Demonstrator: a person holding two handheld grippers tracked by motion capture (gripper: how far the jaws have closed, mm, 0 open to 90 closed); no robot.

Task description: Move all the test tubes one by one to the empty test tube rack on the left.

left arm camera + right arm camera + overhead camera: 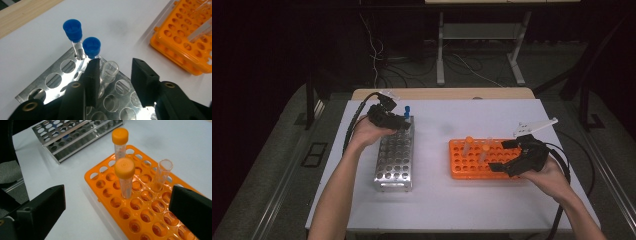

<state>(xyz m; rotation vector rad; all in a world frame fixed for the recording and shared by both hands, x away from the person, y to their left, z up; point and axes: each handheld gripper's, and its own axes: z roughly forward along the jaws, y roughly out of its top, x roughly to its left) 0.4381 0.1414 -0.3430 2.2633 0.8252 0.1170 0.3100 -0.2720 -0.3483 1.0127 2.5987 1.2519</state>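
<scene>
A metal rack (394, 160) (50, 75) holds two blue-capped tubes (72, 30) (91, 47) at its far end. Just in front of them an uncapped clear tube (109, 71) stands in a hole. My left gripper (404, 122) (115, 65) straddles it with its jaws apart; the right-hand pad stands clear of the glass. An orange rack (462, 167) (92, 176) carries two orange-capped tubes (120, 136) (124, 167) and one open clear tube (163, 172). Over its near right side, my right gripper (498, 156) (118, 192) is wide open, with nothing between its fingers.
Both racks sit on a white tabletop (432, 200) with a wooden strip (442, 93) along its far edge. A metal desk frame (440, 55) and loose cables (374, 55) stand on the floor behind. Each gripper trails a black cable.
</scene>
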